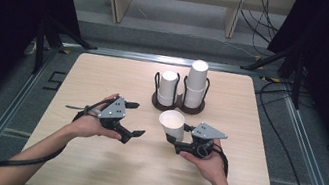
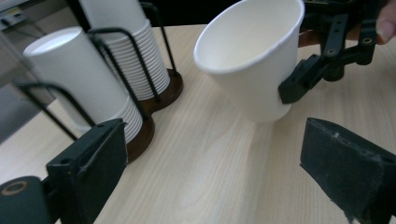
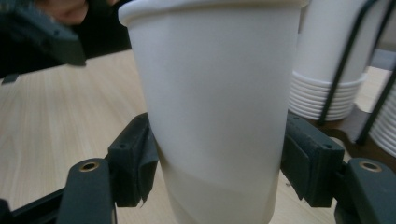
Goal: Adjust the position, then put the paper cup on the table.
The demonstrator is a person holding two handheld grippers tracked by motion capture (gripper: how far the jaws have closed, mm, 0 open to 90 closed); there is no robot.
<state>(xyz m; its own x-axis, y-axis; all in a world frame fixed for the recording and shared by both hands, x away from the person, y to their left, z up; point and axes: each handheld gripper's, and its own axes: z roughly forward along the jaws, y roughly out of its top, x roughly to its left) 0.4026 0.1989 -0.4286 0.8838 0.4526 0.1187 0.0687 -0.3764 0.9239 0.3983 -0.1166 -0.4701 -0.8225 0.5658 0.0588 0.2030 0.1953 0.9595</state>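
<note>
From above, the right claw (image 1: 182,138) holds a white paper cup (image 1: 172,123) low on its wall, over the desk (image 1: 90,161) just before the cup rack (image 1: 178,102); the left claw (image 1: 131,118) gapes wide, empty.

Left gripper view: the cup tilts, mouth open, thin-walled, probably light and easily crushed.

Right gripper view: both pads (image 3: 133,161) press near the stiffer base, a sensible hold.
</note>
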